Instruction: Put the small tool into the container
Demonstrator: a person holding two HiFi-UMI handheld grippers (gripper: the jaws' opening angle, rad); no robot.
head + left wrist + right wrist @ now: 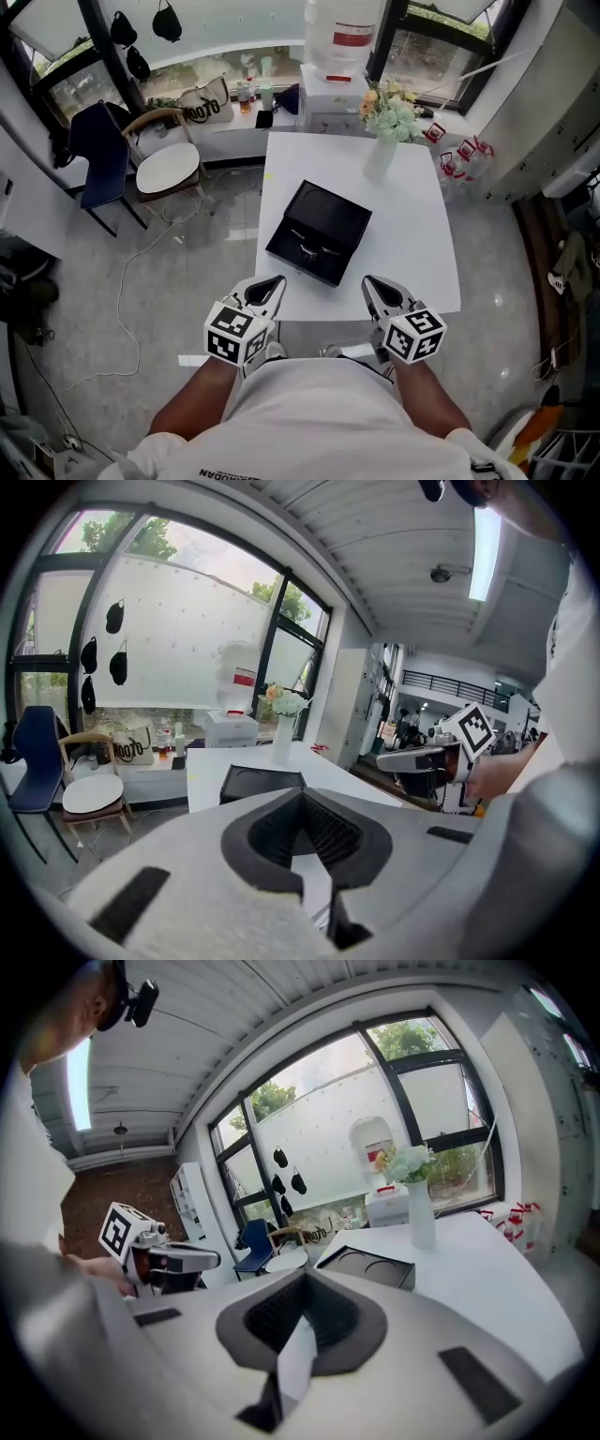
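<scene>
Your left tongs (274,281) and your right tongs (371,280) hover at the near edge of the white table (412,225), side by side but apart, with their tips aimed toward its far side. Each pair is clenched, jaw against jaw, gripping nothing but itself. The black box (345,223) lies open in the middle of the table, turned at a slant. It sits just ahead of your tongs, roughly between them. The small tool (314,246) lies inside the box on its floor, toward the wall nearer to you; it is too small for me to tell its shape. A white vase (380,157) of flowers stands beyond the box, toward the table's far side
</scene>
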